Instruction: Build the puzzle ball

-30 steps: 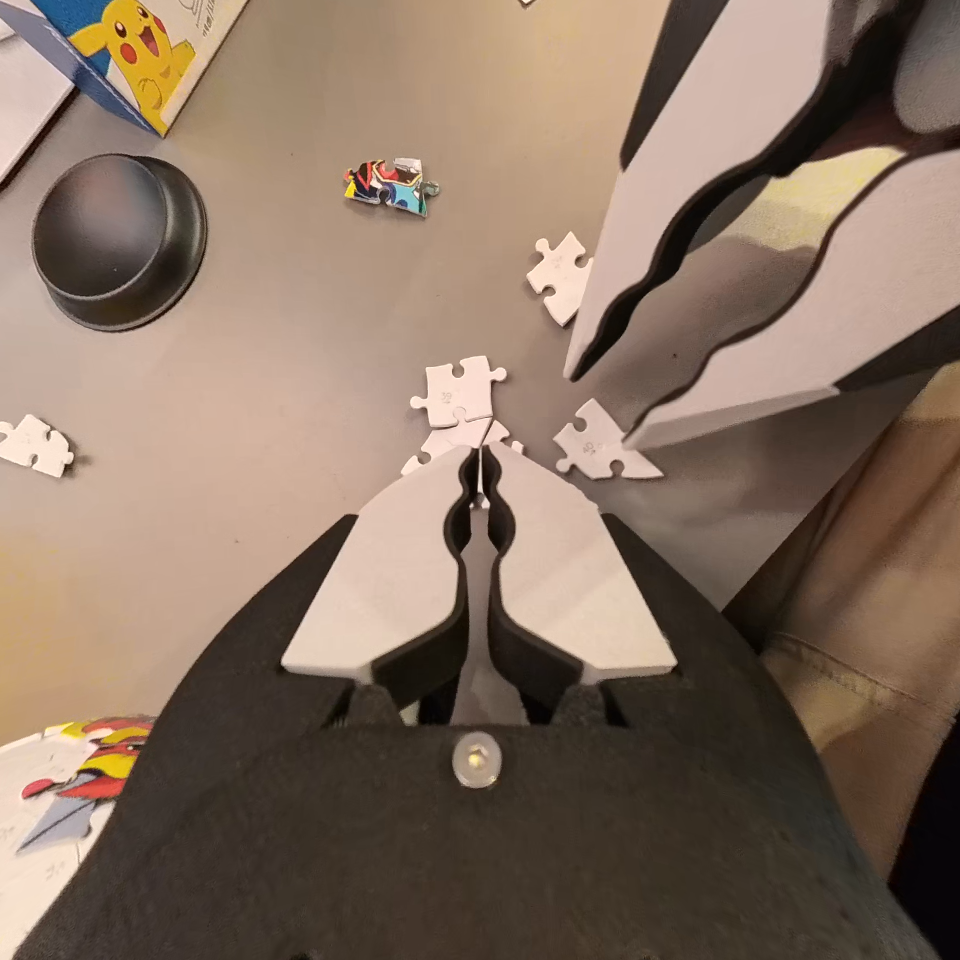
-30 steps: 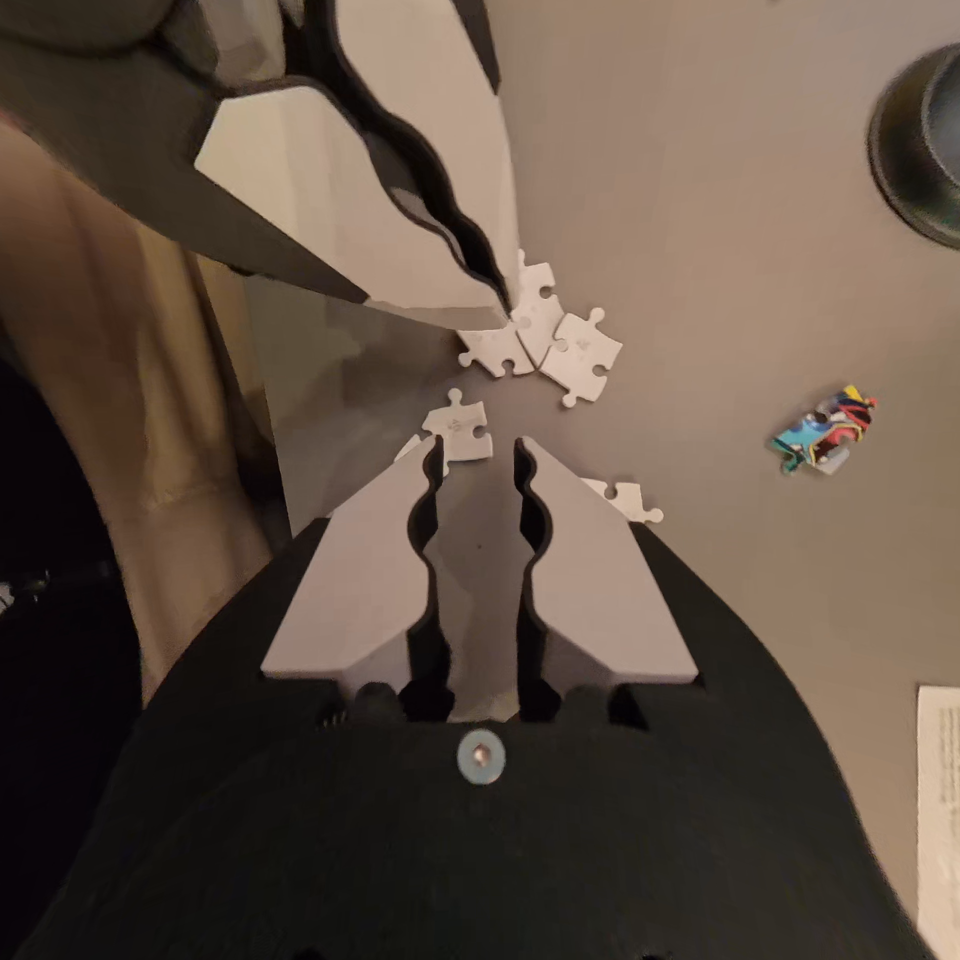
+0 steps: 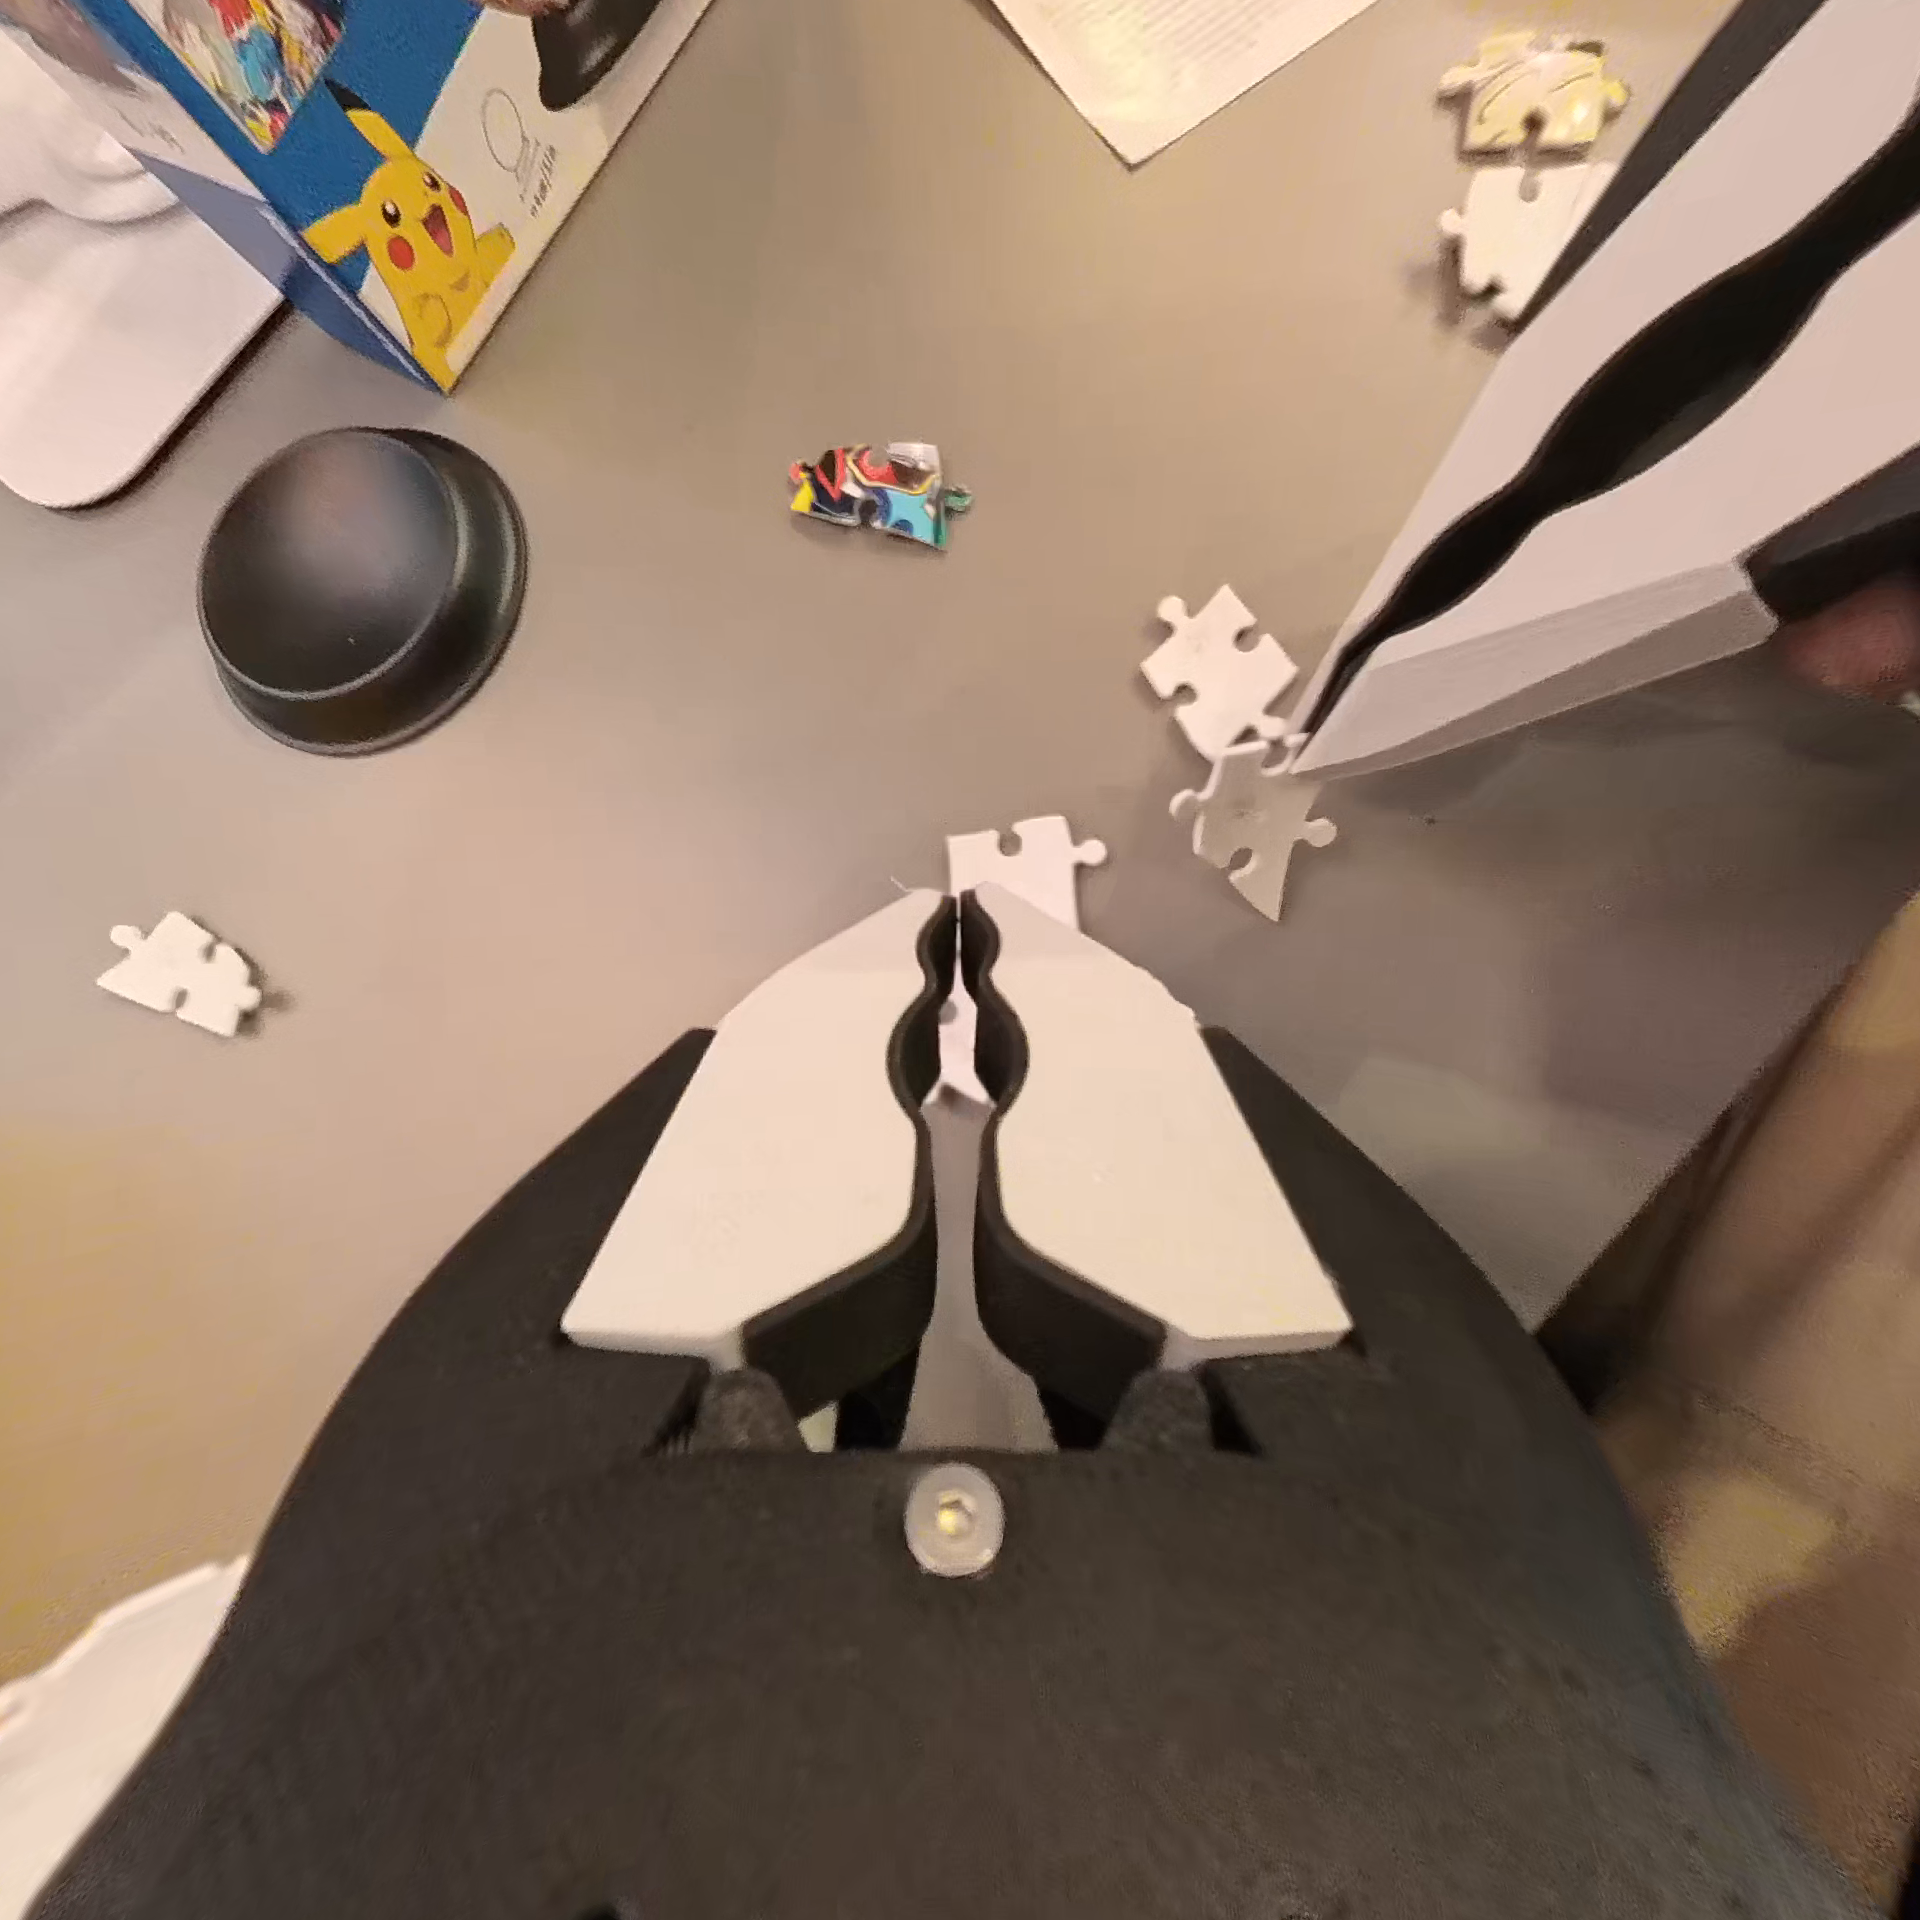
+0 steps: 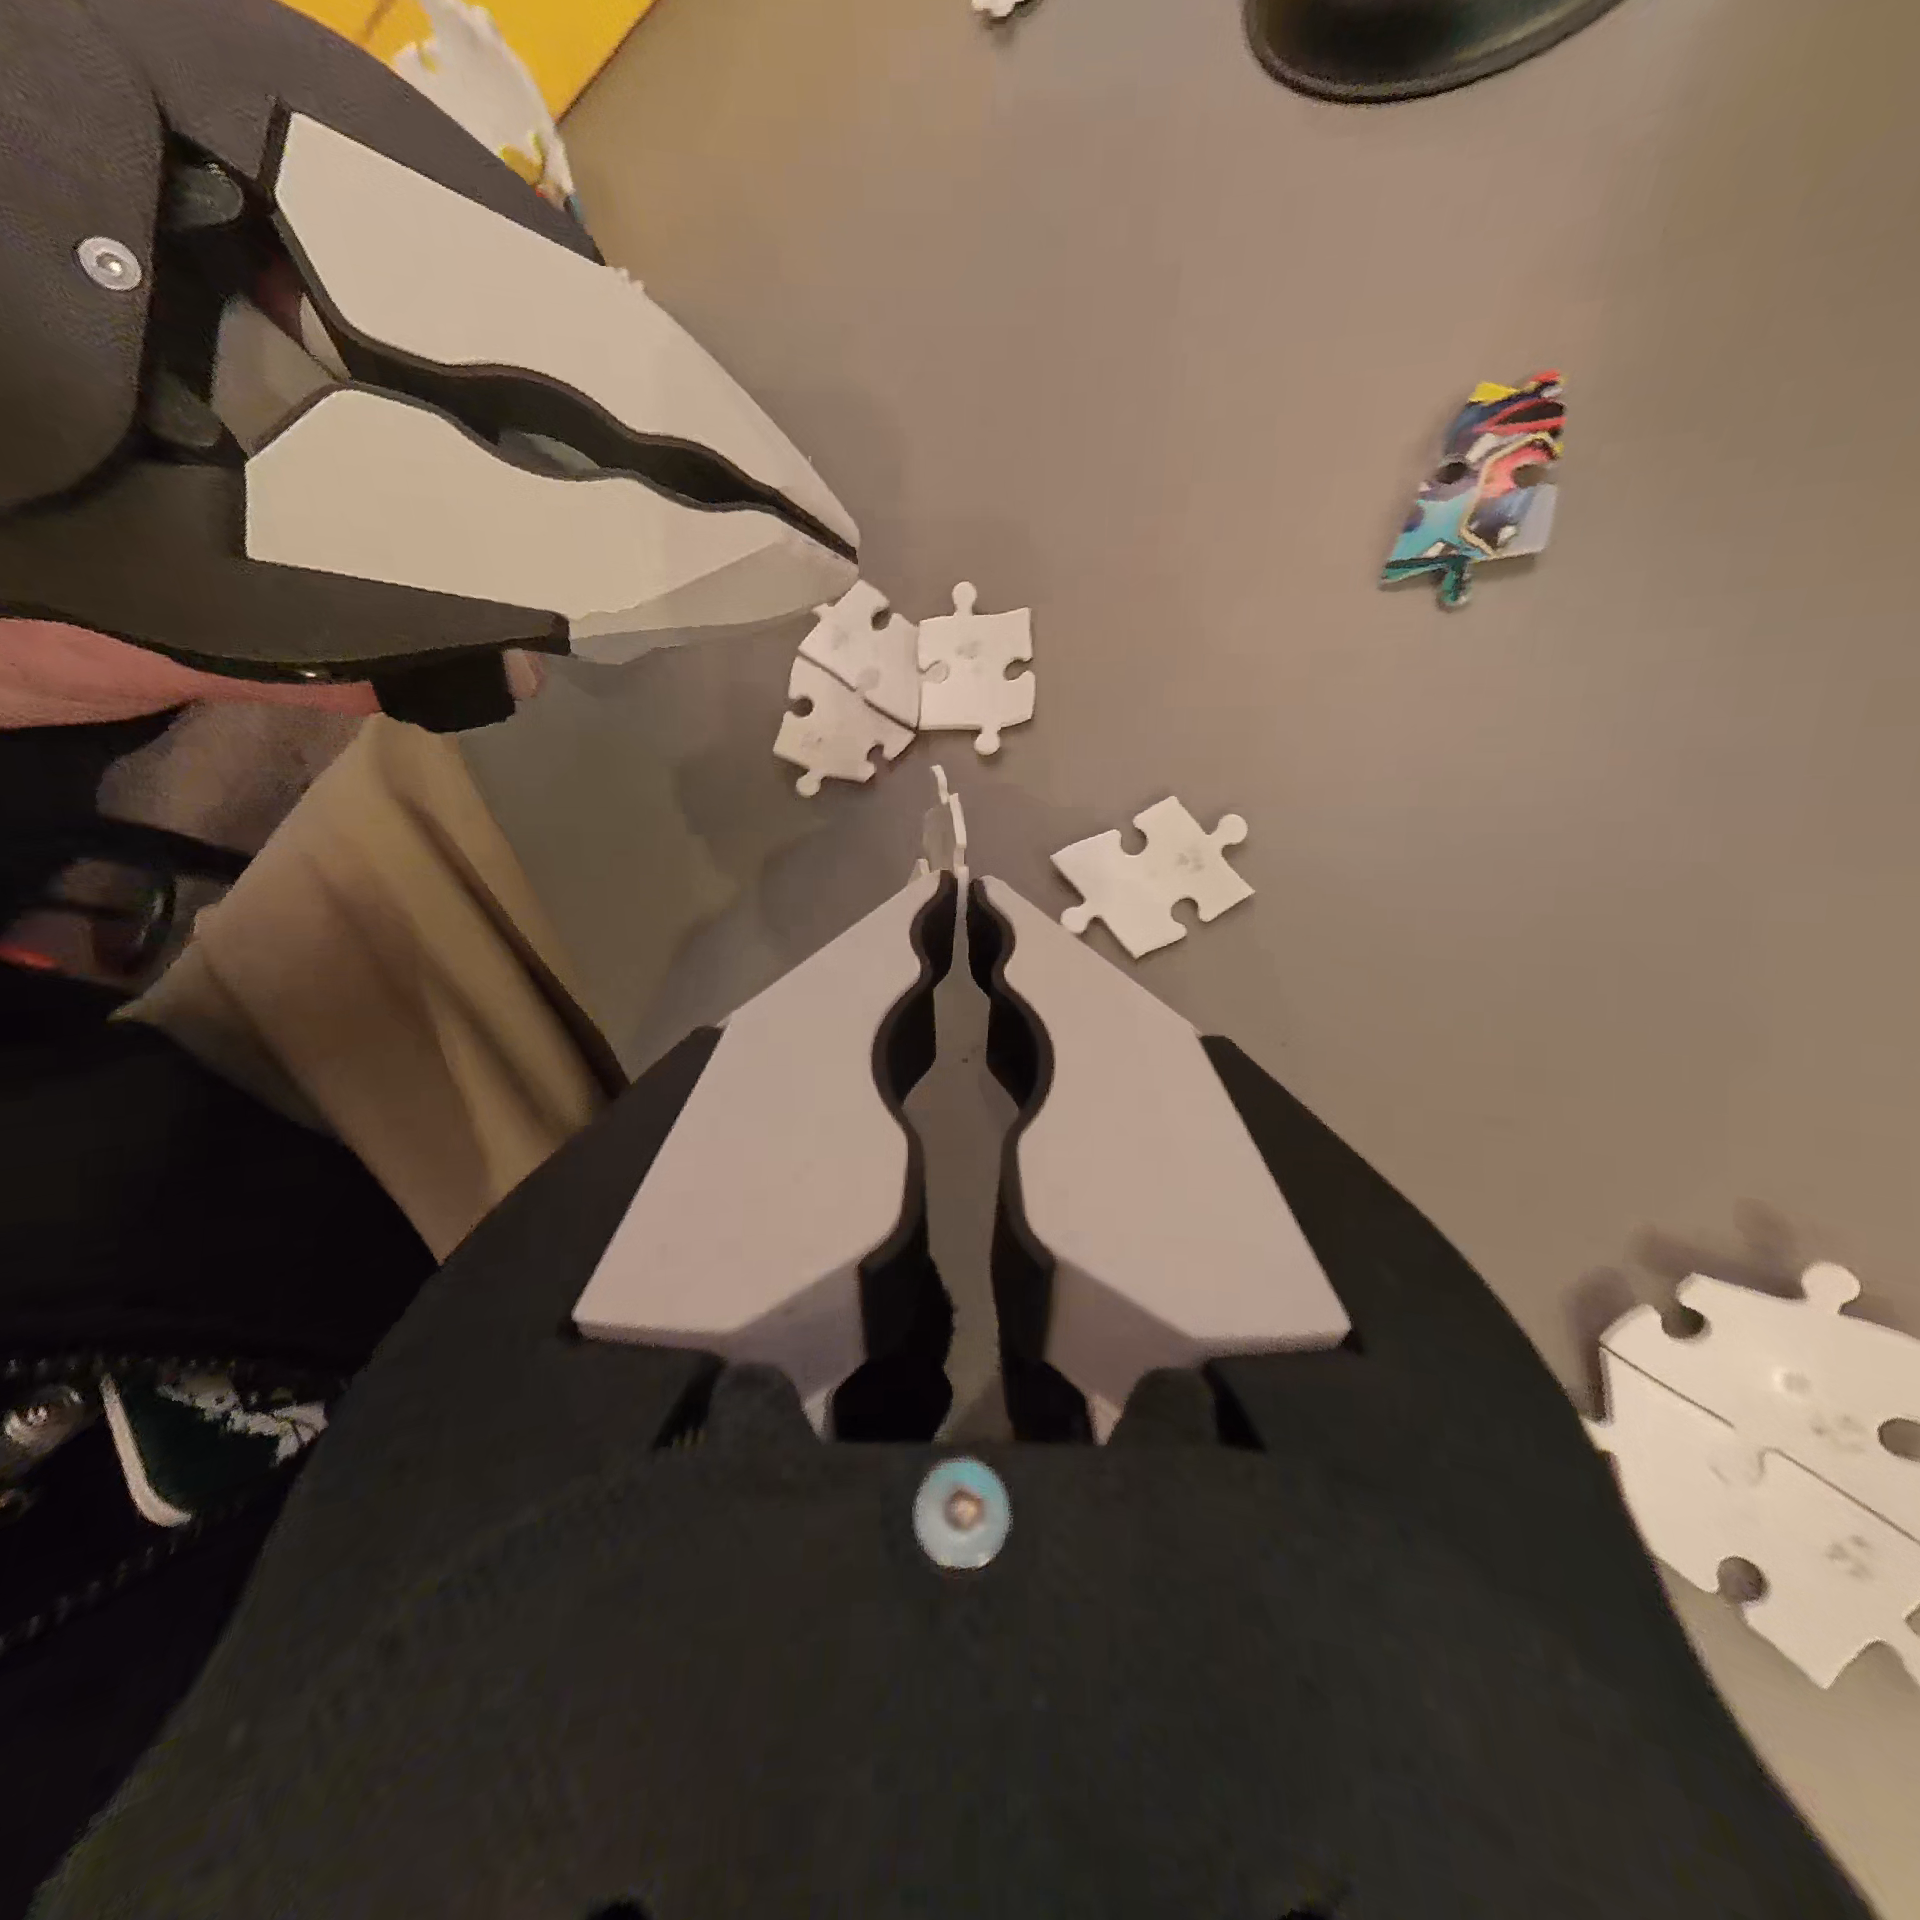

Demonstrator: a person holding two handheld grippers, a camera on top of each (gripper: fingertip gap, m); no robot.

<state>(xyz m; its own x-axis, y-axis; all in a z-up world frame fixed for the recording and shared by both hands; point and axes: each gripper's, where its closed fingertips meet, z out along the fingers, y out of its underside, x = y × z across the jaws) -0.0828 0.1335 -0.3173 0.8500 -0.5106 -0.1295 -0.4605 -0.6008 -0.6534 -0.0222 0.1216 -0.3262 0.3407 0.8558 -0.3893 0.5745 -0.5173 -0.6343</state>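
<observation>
My left gripper (image 3: 956, 914) is shut and hovers over a cluster of white, face-down puzzle pieces (image 4: 862, 686) on the grey table (image 3: 727, 831). One of these pieces (image 3: 1023, 862) shows just beyond its tips, and I cannot tell whether it pinches anything. My right gripper (image 4: 958, 883) is shut on a white puzzle piece (image 4: 948, 821), seen edge-on. In the left wrist view this piece (image 3: 1252, 821) hangs from the right gripper (image 3: 1294, 753) above the table. Another loose white piece (image 4: 1153, 873) lies beside the right fingers. The left gripper (image 4: 847, 551) shows at upper left in the right wrist view.
A coloured piece (image 3: 878, 499) lies mid-table, a black dome stand (image 3: 358, 587) to its left, and the puzzle box (image 3: 343, 187) behind. A joined white section (image 4: 1787, 1475) lies at right. A single white piece (image 3: 182, 971) lies at left. A person's beige clothing (image 3: 1766, 1247) borders the table. The grippers' ends are close to 7 centimetres from one another. The joined white section (image 4: 1787, 1475) is closer to my right gripper, around 15 centimetres from its tips; the left tips are 20 centimetres off.
My right gripper was open and is now shut on a white piece, lifted off the table. Both grippers have risen away from the table. The left stays shut.
</observation>
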